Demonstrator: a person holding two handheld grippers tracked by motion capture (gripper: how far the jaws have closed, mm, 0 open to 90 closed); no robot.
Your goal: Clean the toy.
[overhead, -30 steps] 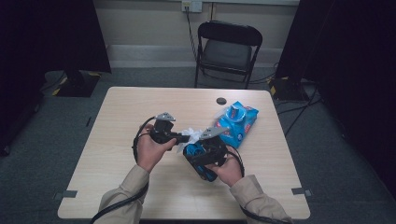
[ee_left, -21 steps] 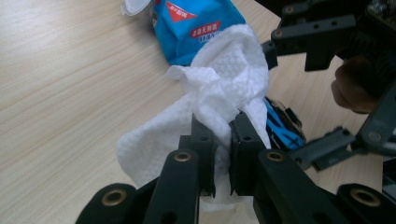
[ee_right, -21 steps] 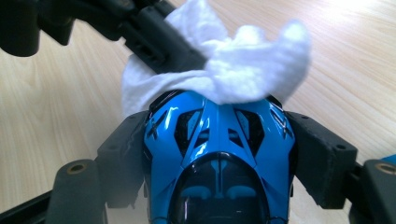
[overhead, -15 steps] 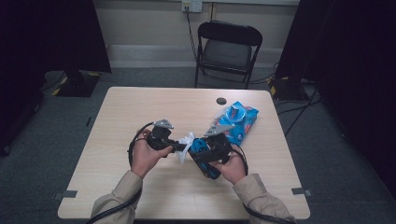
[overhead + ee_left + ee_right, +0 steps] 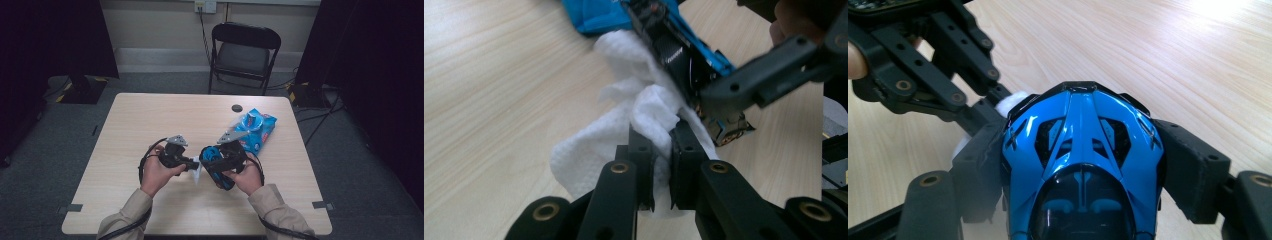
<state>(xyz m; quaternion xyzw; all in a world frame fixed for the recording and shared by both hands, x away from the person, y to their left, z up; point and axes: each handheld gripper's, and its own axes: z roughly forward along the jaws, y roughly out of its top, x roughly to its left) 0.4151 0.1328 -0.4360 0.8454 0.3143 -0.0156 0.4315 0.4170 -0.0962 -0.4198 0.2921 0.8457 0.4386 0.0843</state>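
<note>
A glossy blue and black toy car (image 5: 1083,150) sits between the jaws of my right gripper (image 5: 1078,131), which is shut on its sides, nose pointing away. In the high view the car (image 5: 211,154) is held above the table's near middle. My left gripper (image 5: 662,145) is shut on a crumpled white cloth (image 5: 624,130), and the cloth is pressed against the car's side (image 5: 674,50). From above, the left gripper (image 5: 192,164) meets the car from the left, with the cloth (image 5: 197,171) hanging between them.
A blue wipes packet (image 5: 256,130) lies on the wooden table (image 5: 150,115) just beyond the right hand. A small black round object (image 5: 236,108) rests near the far edge. A black folding chair (image 5: 245,50) stands behind the table.
My left gripper has come down and toward the near edge with the cloth, sliding it along the car's side. The right gripper and car have hardly moved.
</note>
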